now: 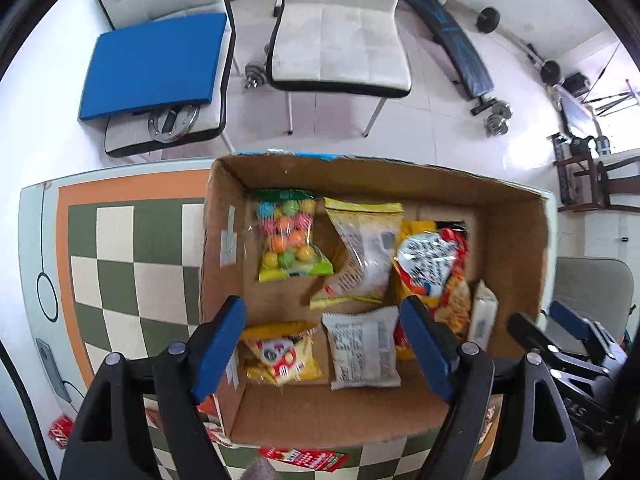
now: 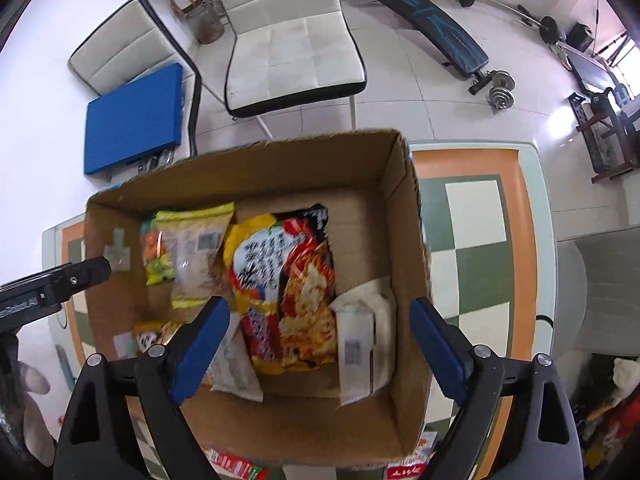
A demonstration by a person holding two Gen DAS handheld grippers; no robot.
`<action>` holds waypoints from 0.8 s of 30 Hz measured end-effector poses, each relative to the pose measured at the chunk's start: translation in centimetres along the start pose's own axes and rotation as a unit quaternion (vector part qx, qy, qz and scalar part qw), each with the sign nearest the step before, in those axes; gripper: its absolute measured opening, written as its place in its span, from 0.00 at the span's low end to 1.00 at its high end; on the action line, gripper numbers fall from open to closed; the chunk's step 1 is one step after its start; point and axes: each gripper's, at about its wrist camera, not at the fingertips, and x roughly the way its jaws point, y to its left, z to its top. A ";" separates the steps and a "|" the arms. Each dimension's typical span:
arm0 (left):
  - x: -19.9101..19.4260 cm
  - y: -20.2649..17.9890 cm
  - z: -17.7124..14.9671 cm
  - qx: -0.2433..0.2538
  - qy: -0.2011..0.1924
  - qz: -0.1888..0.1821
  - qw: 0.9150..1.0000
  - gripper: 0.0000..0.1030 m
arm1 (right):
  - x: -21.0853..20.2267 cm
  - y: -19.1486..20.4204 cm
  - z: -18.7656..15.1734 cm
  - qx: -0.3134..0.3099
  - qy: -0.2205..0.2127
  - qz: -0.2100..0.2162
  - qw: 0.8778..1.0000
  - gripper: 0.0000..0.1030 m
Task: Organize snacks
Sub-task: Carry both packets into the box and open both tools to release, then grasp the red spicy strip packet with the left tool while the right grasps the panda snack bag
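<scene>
An open cardboard box (image 1: 516, 248) (image 2: 400, 208) stands on the checkered table and holds several snack packs. Inside are a clear bag of coloured balls (image 1: 290, 236), a yellow-edged clear pack (image 1: 364, 252), a white pack (image 1: 362, 350), a small yellow pack (image 1: 280, 354), a big yellow-and-red noodle pack (image 2: 280, 284) and a small white carton (image 2: 354, 350). My left gripper (image 1: 320, 344) is open and empty above the box's near left part. My right gripper (image 2: 320, 344) is open and empty above the box's near right part.
The table (image 2: 480, 216) has a green and cream checker top with an orange border. Red snack packs (image 1: 304, 458) lie on it by the box's near side. White chairs (image 1: 340, 40) and a blue pad (image 1: 156, 64) stand beyond the table, with gym gear behind.
</scene>
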 end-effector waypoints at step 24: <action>2.2 -1.0 -22.9 -0.112 0.017 -0.028 0.993 0.76 | -2.7 -11.5 -18.0 0.070 0.042 0.041 0.996 0.91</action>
